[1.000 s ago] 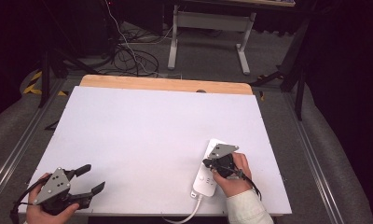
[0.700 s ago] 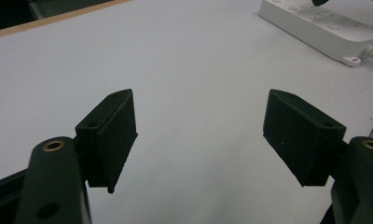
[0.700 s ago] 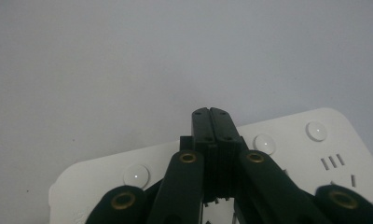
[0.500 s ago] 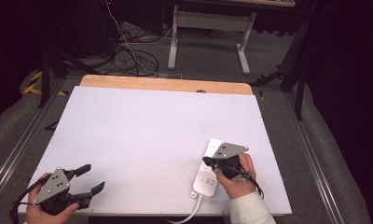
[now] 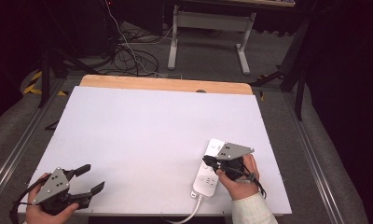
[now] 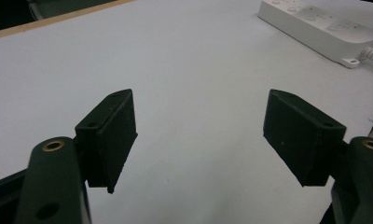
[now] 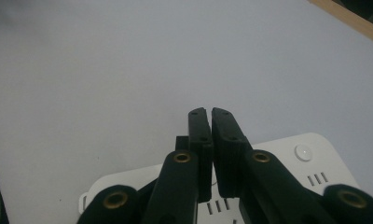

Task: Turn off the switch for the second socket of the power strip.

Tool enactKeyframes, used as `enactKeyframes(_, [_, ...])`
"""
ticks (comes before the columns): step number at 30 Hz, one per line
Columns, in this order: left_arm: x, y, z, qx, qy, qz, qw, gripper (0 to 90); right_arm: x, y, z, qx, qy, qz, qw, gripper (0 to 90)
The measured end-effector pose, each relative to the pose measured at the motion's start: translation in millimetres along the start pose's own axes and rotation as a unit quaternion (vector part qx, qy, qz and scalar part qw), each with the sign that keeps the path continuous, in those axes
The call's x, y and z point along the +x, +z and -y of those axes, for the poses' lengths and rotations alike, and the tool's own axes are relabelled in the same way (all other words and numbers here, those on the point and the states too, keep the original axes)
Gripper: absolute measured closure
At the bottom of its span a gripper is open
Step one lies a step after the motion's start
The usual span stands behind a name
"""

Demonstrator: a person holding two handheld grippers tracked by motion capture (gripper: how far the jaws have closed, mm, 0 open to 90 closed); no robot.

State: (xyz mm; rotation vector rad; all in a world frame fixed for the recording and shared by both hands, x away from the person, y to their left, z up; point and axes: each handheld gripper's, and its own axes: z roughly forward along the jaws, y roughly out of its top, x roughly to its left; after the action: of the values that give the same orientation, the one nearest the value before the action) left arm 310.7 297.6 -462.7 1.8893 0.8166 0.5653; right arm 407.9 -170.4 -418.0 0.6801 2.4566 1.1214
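High view shows the right gripper (image 5: 211, 164) with jaws clenched empty over the power strip (image 5: 207, 175) at the table (image 5: 142, 135) front-right, likely to press it; left gripper (image 5: 89, 178) waits released.

No readable text, labels or numbers showing anywhere. The power strip (image 5: 208, 171) is showing just blank white casing, socket slots and a button; nothing's printed on the table (image 5: 142, 130) either.
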Motion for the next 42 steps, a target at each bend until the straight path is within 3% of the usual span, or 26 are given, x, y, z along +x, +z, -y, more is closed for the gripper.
enactKeyframes(11, [-0.3, 0.0, -0.1, 0.000, 0.002, 0.000, 1.0000, 26.0, 1.3, -4.7, -2.4, -0.007, -0.002, 0.002, 1.0000, 82.9])
enactKeyframes(27, [-0.1, -0.6, -0.1, 0.000, 0.000, -0.001, 1.0000, 25.2, 5.8, -26.1, -7.7, -0.039, 0.010, 0.008, 0.9992, 36.1])
enactKeyframes(36, [0.2, -1.4, -0.5, -0.002, 0.001, -0.004, 1.0000, 23.7, -1.7, -36.8, 7.3, -0.064, 0.032, 0.008, 0.9974, 22.7])
enactKeyframes(42, [-0.1, -1.5, -0.6, -0.002, 0.001, -0.002, 1.0000, 23.4, -7.1, -43.3, 19.9, -0.072, 0.049, 0.009, 0.9962, 18.8])
